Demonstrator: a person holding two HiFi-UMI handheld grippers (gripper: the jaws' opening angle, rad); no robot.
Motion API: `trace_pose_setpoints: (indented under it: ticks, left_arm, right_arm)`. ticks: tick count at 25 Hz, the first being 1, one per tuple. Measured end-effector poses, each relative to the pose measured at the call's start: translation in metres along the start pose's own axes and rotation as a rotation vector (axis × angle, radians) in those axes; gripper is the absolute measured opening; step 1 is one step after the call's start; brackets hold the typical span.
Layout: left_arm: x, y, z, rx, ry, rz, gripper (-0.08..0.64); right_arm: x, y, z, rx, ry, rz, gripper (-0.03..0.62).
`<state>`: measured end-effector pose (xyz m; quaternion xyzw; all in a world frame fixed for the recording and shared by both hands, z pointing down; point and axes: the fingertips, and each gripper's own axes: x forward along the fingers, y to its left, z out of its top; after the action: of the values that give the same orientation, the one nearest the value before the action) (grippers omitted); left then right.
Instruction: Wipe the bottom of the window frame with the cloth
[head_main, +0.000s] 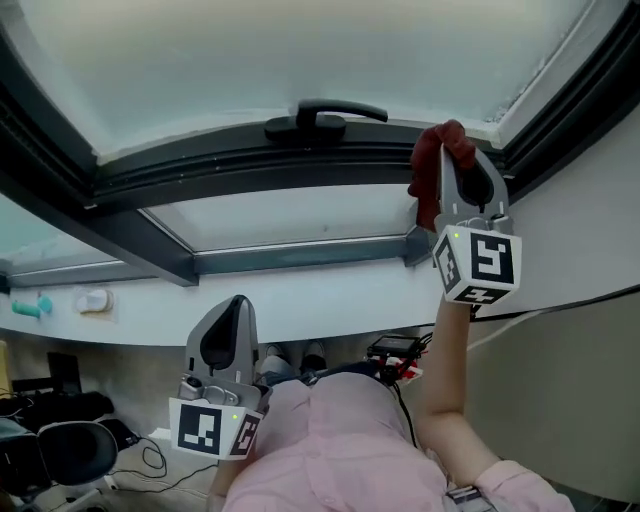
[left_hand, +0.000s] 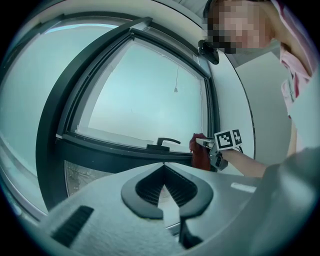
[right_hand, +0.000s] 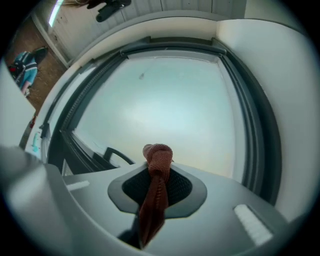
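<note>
Cloth (head_main: 432, 172) is clamped in right gripper (head_main: 463, 168) jaws at window frame (head_main: 230, 162) lower corner. Left gripper (left_hand: 163, 171) jaws are clenched, empty, held low.

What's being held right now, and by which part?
The right gripper is shut on the red cloth, pinched near one bunched end that pokes past the jaws; the rest hangs down. The left gripper holds nothing.

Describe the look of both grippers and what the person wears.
Both the left gripper and right gripper are light grey shells with a black ribbed claw lining. Each carries a white cube with black square markers and a small green light. The person wears a pink shirt.
</note>
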<state>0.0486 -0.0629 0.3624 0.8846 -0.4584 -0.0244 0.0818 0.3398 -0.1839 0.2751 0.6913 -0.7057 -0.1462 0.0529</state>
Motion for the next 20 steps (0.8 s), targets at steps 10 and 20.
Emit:
trace_pose_setpoints:
  ticks: [10, 20]
  left_arm:
    - [0.000, 0.019, 0.005, -0.003, -0.017, 0.060, -0.005]
    - [0.000, 0.037, 0.005, -0.009, -0.014, 0.105, -0.005]
  right_arm:
    - [0.022, 0.167, -0.017, -0.030, 0.072, 0.316, 0.063]
    - [0.039, 0.188, -0.033, -0.021, 0.081, 0.346, 0.063]
